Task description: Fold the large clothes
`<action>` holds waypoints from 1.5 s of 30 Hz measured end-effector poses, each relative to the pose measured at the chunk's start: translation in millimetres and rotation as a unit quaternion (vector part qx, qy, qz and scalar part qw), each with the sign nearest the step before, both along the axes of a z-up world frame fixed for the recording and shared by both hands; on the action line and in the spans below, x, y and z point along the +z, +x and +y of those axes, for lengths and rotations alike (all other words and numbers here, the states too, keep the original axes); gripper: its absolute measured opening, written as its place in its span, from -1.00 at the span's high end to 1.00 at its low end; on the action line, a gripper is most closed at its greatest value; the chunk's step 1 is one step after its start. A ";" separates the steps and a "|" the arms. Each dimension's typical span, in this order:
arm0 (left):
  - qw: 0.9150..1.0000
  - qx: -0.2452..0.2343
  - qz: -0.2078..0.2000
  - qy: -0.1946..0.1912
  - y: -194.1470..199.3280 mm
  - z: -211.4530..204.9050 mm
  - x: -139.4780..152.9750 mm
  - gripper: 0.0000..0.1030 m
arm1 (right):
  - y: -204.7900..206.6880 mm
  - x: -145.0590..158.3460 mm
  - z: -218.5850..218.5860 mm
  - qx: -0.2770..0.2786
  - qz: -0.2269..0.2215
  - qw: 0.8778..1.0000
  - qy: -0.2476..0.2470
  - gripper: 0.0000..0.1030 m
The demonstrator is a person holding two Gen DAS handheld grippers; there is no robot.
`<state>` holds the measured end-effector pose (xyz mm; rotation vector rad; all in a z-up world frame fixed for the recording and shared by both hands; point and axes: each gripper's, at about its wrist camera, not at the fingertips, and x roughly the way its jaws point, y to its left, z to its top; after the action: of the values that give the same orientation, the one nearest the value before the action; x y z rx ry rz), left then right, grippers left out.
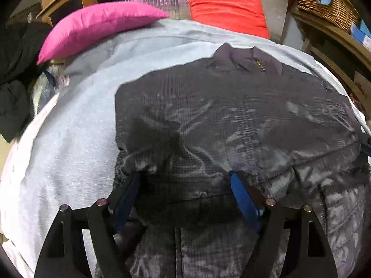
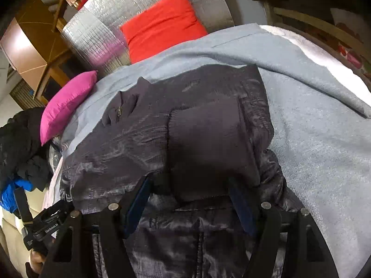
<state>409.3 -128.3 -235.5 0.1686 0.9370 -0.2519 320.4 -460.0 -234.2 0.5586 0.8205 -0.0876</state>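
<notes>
We see a dark grey shiny jacket lying on a light blue-grey blanket spread over the bed, collar and zip pull at the far end, near the red cushion. A pink cushion sits at the blanket's far left, with dark clothes piled beside it. In the right wrist view a sleeve with a ribbed cuff is folded across the jacket's body.

Left gripper: jaws wide apart over the jacket's near hem, fabric bunched between the blue pads, but we can't see them pressing on it. Right gripper: jaws also well apart, straddling the cuff end of the sleeve, no pinch visible. Wicker basket on a shelf to the right.
</notes>
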 end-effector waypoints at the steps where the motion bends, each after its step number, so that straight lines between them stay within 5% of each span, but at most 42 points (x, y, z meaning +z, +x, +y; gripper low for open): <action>1: 1.000 -0.005 -0.003 -0.017 -5.3 2.4 7.4 -0.56 | -5.7 5.7 0.8 0.003 -0.012 1.000 0.012 -0.41; 5: 0.994 -0.021 0.013 -0.107 -29.0 13.7 26.5 -0.56 | -30.5 9.7 6.1 0.033 -0.044 0.987 0.149 -0.44; 10: 0.971 -0.038 0.088 -0.218 -42.0 9.4 14.7 -0.59 | -24.7 -25.7 21.0 0.044 -0.002 0.960 0.275 -0.59; 14: 0.958 -0.016 0.142 -0.247 -32.7 -2.4 -6.0 -0.59 | -10.0 -46.9 18.3 0.002 -0.001 0.952 0.305 -0.59; 17: 0.951 0.006 0.141 -0.276 -21.6 -3.1 -10.6 -0.59 | 1.8 -51.1 15.3 -0.020 -0.017 0.955 0.296 -0.59; 21: 0.934 0.043 0.150 -0.320 -4.9 2.8 -21.7 -0.59 | 5.7 -58.9 12.2 -0.074 -0.054 0.941 0.326 -0.66; 27: 0.911 0.094 0.138 -0.376 5.2 8.9 -37.4 -0.57 | 3.2 -59.9 14.8 -0.055 -0.060 0.946 0.312 -0.74; 30: 0.916 0.096 0.133 -0.366 4.8 3.7 -35.3 -0.56 | -1.2 -60.1 12.0 -0.063 -0.065 0.947 0.309 -0.69; 31: 0.918 0.099 0.128 -0.361 4.3 2.9 -35.3 -0.42 | -5.4 -62.0 10.4 -0.067 -0.065 0.948 0.305 -0.58; 33: 0.923 0.109 0.123 -0.349 4.5 3.5 -36.4 -0.17 | -6.5 -65.4 8.5 -0.080 -0.043 0.955 0.283 -0.16; 34: 0.922 0.112 0.123 -0.351 6.1 4.2 -38.2 -0.03 | -9.6 -67.6 4.8 -0.088 -0.039 0.956 0.278 0.30; 35: 0.918 0.116 0.124 -0.357 6.2 6.6 -38.6 0.12 | -9.6 -69.4 2.6 -0.089 -0.038 0.955 0.280 0.39; 37: 0.911 0.117 0.129 -0.373 5.9 10.1 -38.2 0.26 | -12.2 -66.7 1.0 -0.089 -0.050 0.956 0.274 0.42; 45: 0.933 0.058 0.067 -0.350 -7.7 6.0 1.1 0.45 | -41.9 -8.1 15.4 -0.075 -0.124 0.979 0.147 0.49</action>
<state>401.6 -122.3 -234.4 -0.5667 0.9367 -0.4775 278.5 -444.6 -242.3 0.8920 0.5497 -0.0334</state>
